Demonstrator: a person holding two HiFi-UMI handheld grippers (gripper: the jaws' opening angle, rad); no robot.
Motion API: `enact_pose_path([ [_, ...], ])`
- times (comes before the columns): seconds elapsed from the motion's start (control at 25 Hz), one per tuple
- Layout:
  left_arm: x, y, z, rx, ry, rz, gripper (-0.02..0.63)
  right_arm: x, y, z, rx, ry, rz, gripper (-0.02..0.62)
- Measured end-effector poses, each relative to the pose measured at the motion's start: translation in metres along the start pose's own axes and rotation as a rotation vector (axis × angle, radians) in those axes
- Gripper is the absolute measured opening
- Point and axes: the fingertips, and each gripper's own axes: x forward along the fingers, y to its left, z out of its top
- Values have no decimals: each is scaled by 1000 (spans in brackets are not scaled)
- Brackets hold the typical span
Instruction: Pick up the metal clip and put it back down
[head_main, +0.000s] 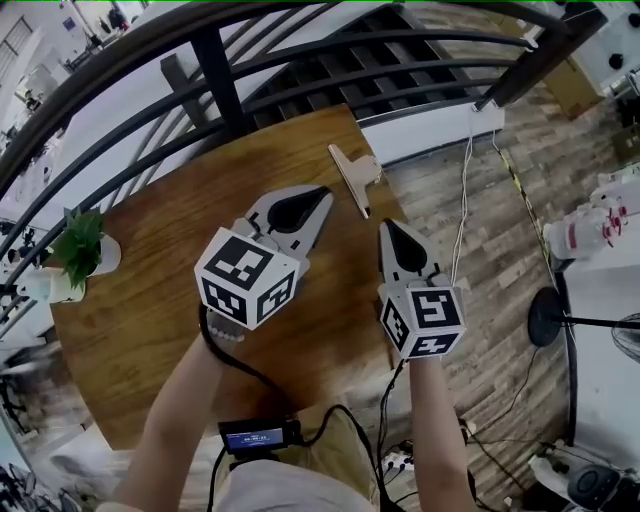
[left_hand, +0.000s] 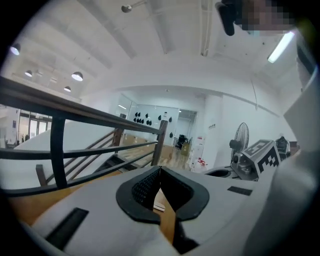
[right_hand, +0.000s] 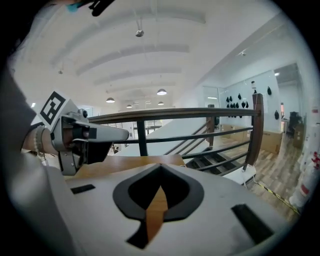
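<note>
The metal clip (head_main: 356, 173), pale and wedge-shaped, lies on the round wooden table (head_main: 170, 270) near its far right edge. My left gripper (head_main: 322, 193) hovers over the table just left of and nearer than the clip, jaws together with nothing between them. My right gripper (head_main: 388, 227) hangs over the table's right edge, a little nearer than the clip, also shut and empty. In the left gripper view the jaws (left_hand: 160, 169) meet at the tips and the right gripper (left_hand: 257, 159) shows at the right. In the right gripper view the jaws (right_hand: 161, 165) are closed and the left gripper (right_hand: 75, 135) shows at the left.
A small potted plant (head_main: 80, 250) stands at the table's left edge. A dark metal railing (head_main: 220, 70) curves behind the table, with stairs beyond it. A white cable (head_main: 465, 200) hangs down at the right over the plank floor, near a fan base (head_main: 545, 318).
</note>
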Motion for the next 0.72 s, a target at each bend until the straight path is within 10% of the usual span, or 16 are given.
enact_pose_path([
  [0.72, -172, -81, 50, 251, -110, -55, 6, -163, 100, 30, -48, -120, -68, 2],
])
